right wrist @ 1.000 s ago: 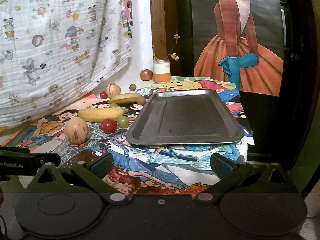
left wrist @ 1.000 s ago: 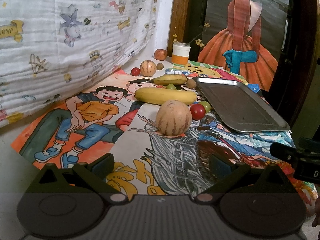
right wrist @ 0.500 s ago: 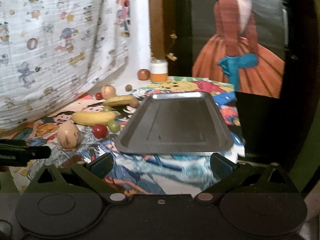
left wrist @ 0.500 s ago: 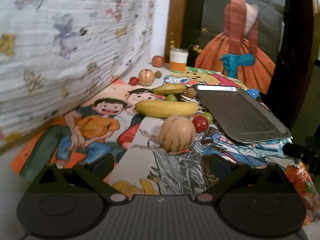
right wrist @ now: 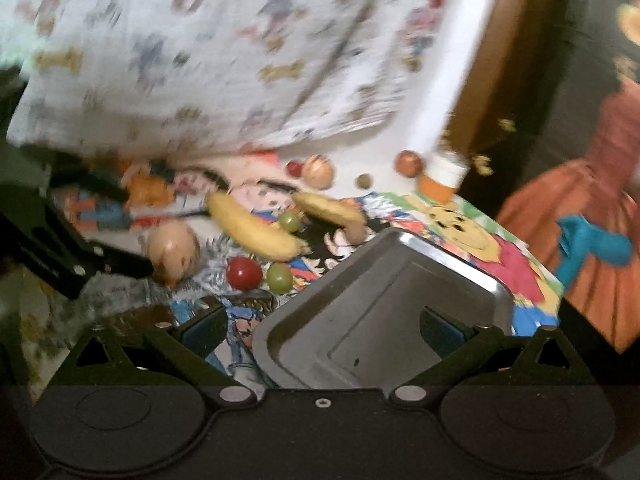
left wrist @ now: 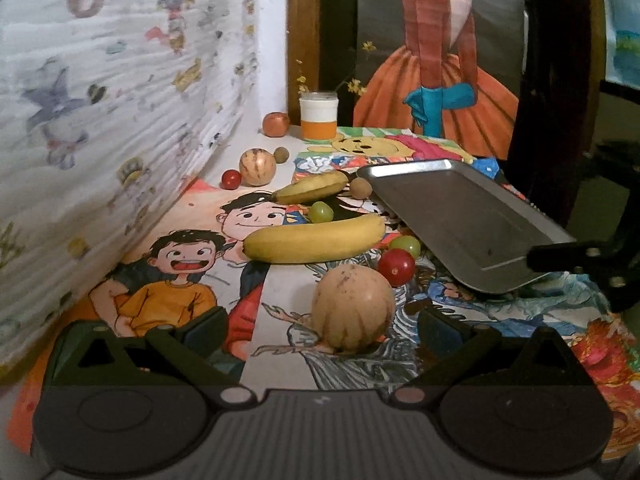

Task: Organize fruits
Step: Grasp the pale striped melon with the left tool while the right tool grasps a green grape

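Left tool [left wrist: 320,328], left wrist view: fingers spread wide apart, holding nothing, low over the surface [left wrist: 280,280], which is covered in cartoon prints. A tan round melon [left wrist: 352,306] sits between the two fingertips, slightly ahead of them; contact with either finger cannot be confirmed. Just beyond it to the right lie a red cherry tomato [left wrist: 396,266] and a green grape [left wrist: 406,245], close together. A large yellow banana [left wrist: 314,238] lies crosswise behind the melon. Farther back: a second green grape [left wrist: 321,212], a smaller banana [left wrist: 310,188], and a small brown fruit [left wrist: 361,189] beside the tray corner. Near the hanging printed cloth [left wrist: 100,120] are a second striped melon [left wrist: 257,167], a small red fruit [left wrist: 231,179] and a small brown ball [left wrist: 281,155]. An apple [left wrist: 276,124] and a white-and-orange jar [left wrist: 319,115] stand at the back. The metal tray [left wrist: 460,220] lies at right, empty, with the right tool's finger [left wrist: 568,256] showing over its near corner.

Right tool [right wrist: 320,332], right wrist view: picture tilted and blurred. Fingers spread apart, gripping nothing. The right fingertip sits over the tray's [right wrist: 380,320] interior; the left fingertip is over the surface outside its rim. Fruits lie beyond, none in the tray: melon [right wrist: 172,250], tomato [right wrist: 244,274], grape [right wrist: 279,277], large banana [right wrist: 252,228]. The left tool's body [right wrist: 60,248] enters from the left edge, next to the melon.
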`<state>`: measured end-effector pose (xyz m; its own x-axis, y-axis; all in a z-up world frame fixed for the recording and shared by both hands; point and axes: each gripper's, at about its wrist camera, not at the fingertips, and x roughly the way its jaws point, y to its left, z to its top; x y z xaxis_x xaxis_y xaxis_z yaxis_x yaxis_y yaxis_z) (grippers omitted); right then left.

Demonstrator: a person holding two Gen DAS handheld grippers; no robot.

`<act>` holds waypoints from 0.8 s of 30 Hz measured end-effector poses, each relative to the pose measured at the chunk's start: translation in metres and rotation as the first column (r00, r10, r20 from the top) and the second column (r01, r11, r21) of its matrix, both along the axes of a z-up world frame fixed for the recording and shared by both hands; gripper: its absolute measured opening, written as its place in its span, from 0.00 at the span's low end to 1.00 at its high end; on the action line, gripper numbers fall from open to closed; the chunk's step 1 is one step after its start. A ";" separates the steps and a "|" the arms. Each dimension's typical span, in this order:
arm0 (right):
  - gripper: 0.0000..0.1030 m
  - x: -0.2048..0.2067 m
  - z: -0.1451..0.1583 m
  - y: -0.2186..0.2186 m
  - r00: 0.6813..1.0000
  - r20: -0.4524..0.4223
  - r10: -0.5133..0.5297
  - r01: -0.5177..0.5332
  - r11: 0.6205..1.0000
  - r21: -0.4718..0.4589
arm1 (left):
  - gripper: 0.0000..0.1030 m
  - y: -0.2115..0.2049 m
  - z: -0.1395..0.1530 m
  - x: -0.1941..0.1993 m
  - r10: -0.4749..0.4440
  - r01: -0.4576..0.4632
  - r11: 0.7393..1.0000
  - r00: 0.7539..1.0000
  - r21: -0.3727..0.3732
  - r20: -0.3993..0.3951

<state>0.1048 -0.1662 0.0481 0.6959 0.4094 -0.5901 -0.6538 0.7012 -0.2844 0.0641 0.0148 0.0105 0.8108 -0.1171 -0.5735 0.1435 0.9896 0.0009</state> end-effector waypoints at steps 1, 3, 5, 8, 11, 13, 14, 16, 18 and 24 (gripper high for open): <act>0.97 0.004 -0.001 0.003 1.000 -0.001 0.016 -0.016 1.000 -0.016 | 1.00 -0.001 0.000 0.002 -0.006 0.006 1.000 1.000 0.008 -0.002; 0.96 0.015 -0.003 0.013 0.998 -0.013 0.055 -0.055 0.997 -0.046 | 1.00 -0.003 -0.002 0.006 -0.020 0.020 1.000 1.000 0.024 -0.007; 0.92 0.023 -0.005 0.020 0.996 -0.018 0.092 -0.093 0.993 -0.068 | 0.98 -0.003 -0.004 0.011 -0.027 0.027 0.999 0.999 0.031 -0.020; 0.87 0.030 -0.010 0.031 0.987 0.001 0.160 -0.159 0.979 -0.125 | 0.94 -0.001 -0.007 0.018 -0.037 0.039 0.999 0.998 0.032 -0.041; 0.81 0.035 -0.019 0.038 0.978 -0.003 0.207 -0.204 0.962 -0.180 | 0.91 0.000 -0.010 0.021 -0.053 0.055 0.998 0.997 0.034 -0.047; 0.77 0.040 -0.023 0.040 0.973 -0.024 0.230 -0.231 0.954 -0.189 | 0.88 0.001 -0.010 0.022 -0.070 0.071 0.997 0.996 0.031 -0.048; 0.75 0.043 -0.025 0.040 0.970 -0.036 0.241 -0.243 0.952 -0.187 | 0.86 0.000 -0.011 0.023 -0.079 0.081 0.996 0.996 0.029 -0.048; 0.72 0.049 -0.029 0.039 0.965 -0.059 0.256 -0.262 0.951 -0.167 | 0.82 -0.002 -0.011 0.024 -0.101 0.102 0.994 0.994 0.025 -0.050; 0.67 0.055 -0.033 0.038 0.962 -0.072 0.264 -0.271 0.953 -0.137 | 0.80 -0.004 -0.012 0.025 -0.119 0.120 0.993 0.992 0.017 -0.050; 0.54 0.063 -0.043 0.038 0.961 -0.082 0.265 -0.273 0.957 -0.101 | 0.63 -0.008 -0.016 0.031 -0.123 0.124 0.992 0.989 0.003 -0.078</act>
<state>0.1683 -0.1277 0.0054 0.5259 0.5060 -0.6836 -0.8342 0.4634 -0.2988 0.0948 0.0068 -0.0053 0.7432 -0.2086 -0.6357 0.2646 0.9643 -0.0071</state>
